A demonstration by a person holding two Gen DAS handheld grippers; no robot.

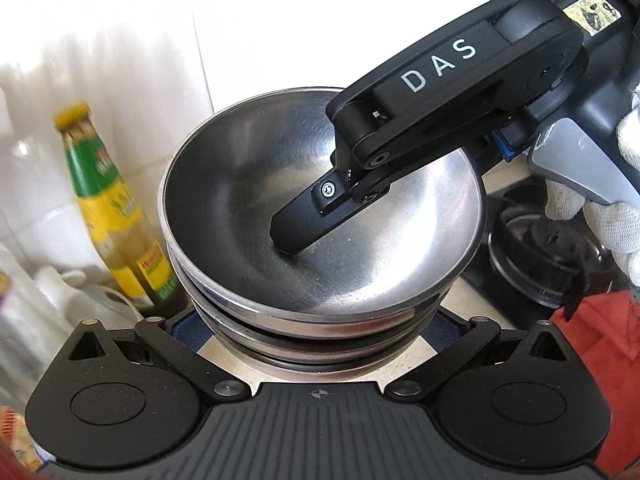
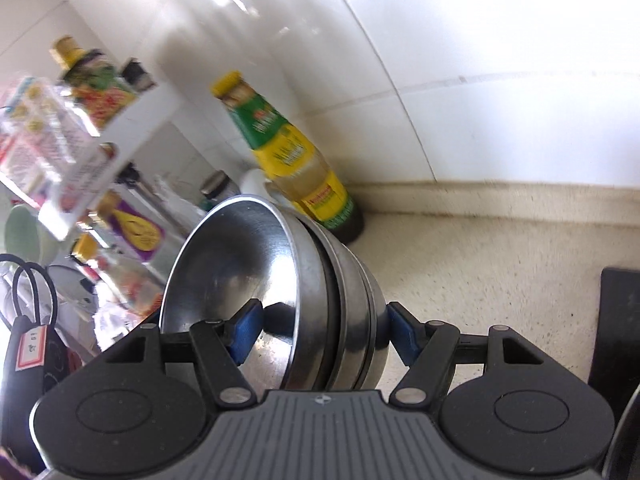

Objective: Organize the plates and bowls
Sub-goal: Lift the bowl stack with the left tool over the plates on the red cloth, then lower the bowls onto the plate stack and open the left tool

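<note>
A stack of several nested steel bowls fills the middle of the left wrist view. My left gripper has its blue-padded fingers on either side of the stack's lower part, clasping it. My right gripper grips the stack's wall: one finger reaches down inside the top bowl, the other sits outside. In the right wrist view the stack appears tilted, with a blue pad inside the bowl and one outside.
A yellow-green sauce bottle stands by the tiled wall behind the bowls. A shelf of packets and bottles is to the left. A beige counter lies right. A black stove burner and red cloth sit right.
</note>
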